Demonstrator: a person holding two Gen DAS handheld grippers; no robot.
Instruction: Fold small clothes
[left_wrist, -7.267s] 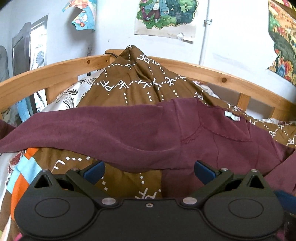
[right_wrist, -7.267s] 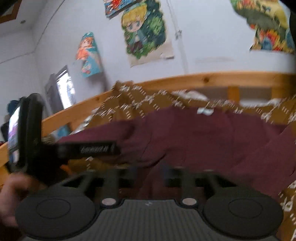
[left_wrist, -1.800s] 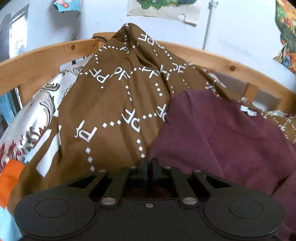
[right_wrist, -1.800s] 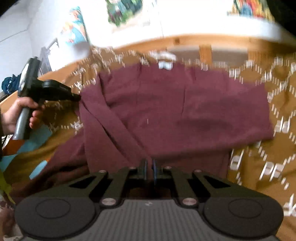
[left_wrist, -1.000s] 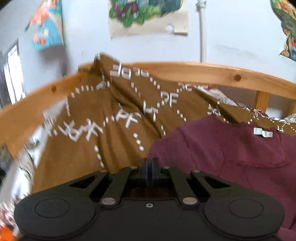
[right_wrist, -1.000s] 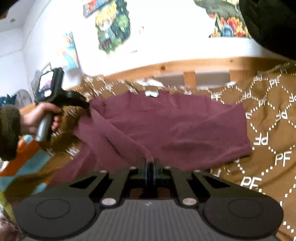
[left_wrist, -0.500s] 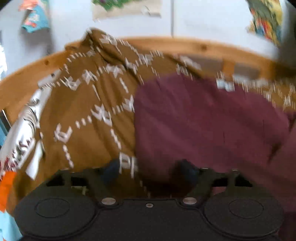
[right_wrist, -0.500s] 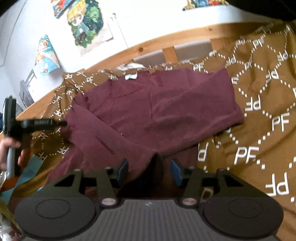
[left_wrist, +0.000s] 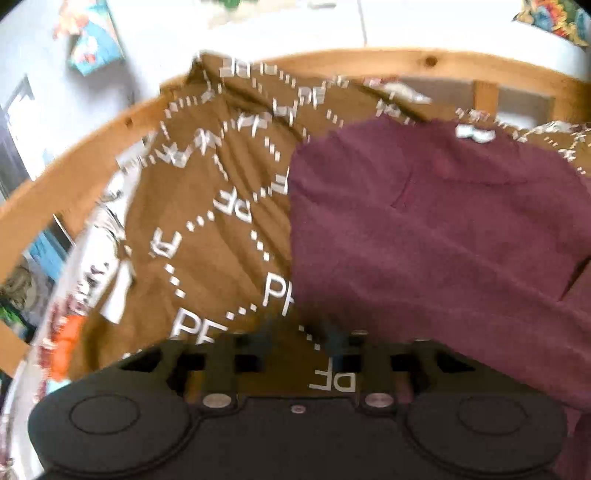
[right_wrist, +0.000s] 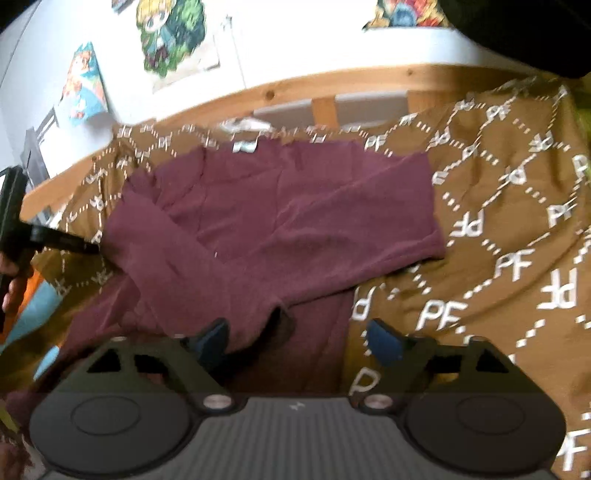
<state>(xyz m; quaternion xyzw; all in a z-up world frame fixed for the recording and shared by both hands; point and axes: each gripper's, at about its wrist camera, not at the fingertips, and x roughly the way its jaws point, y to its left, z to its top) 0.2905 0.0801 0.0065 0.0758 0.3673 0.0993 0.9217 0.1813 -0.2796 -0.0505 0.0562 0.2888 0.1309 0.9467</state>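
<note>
1. At the far left edge of the right wrist view, the left gripper (right_wrist: 86, 248) pokes in from the middle left, its tip just at the maroon cloth's left edge. In its own view the left gripper (left_wrist: 295, 341) is blurred, its fingers seemingly apart over the brown cover; whether they hold anything I cannot tell.
2. The maroon sweatshirt (right_wrist: 280, 218) lies flat on the brown PF-patterned bedspread (right_wrist: 509, 229), filling the centre of the frame. Its long axis runs left to right, and the collar with its white label (right_wrist: 244, 147) points toward the wooden bed rail (right_wrist: 295, 92) at the top.
3. A sleeve (right_wrist: 173, 266) is folded diagonally across the body, from upper left down to lower centre.
4. The right gripper (right_wrist: 301, 338) sits at the bottom centre with its blue-padded fingers (right_wrist: 384, 339) spread wide, the cuff lying between them, unclamped.
</note>
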